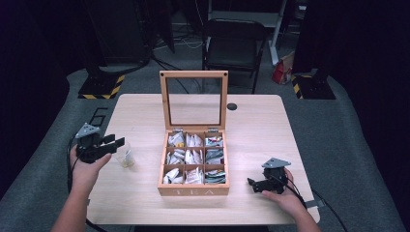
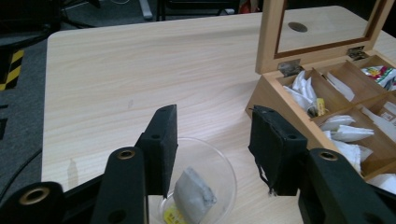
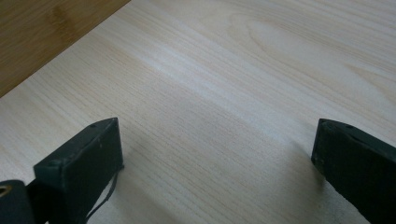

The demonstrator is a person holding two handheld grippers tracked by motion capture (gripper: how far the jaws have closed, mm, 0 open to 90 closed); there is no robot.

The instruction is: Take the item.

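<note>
- The left gripper (image 1: pixel 117 143) sits at the left of the high view, just beside a small clear glass cup (image 1: pixel 126 157) on the table (image 1: pixel 256 125).
- In the left gripper view its fingers (image 2: pixel 161 144) stand apart above the glass cup (image 2: pixel 205 182); nothing is clamped between them.
- A grey tea bag (image 2: pixel 194 193) lies inside the cup at the bottom centre of that view, with a yellow tag (image 2: pixel 173 215) beside it; the fingers do not touch it.
- The wooden tea box (image 1: pixel 194 189) stands in the middle of the high view, marked TEA on its front wall, with nine compartments holding tea bags and packets.
- Its glass-paned lid (image 1: pixel 193 75) stands open and upright at the back.
- The right gripper (image 1: pixel 252 185) rests at the lower right of the high view, just right of the box, held by the person's hand.
- In the right gripper view its fingers (image 3: pixel 86 161) are wide apart over bare table wood.
</note>
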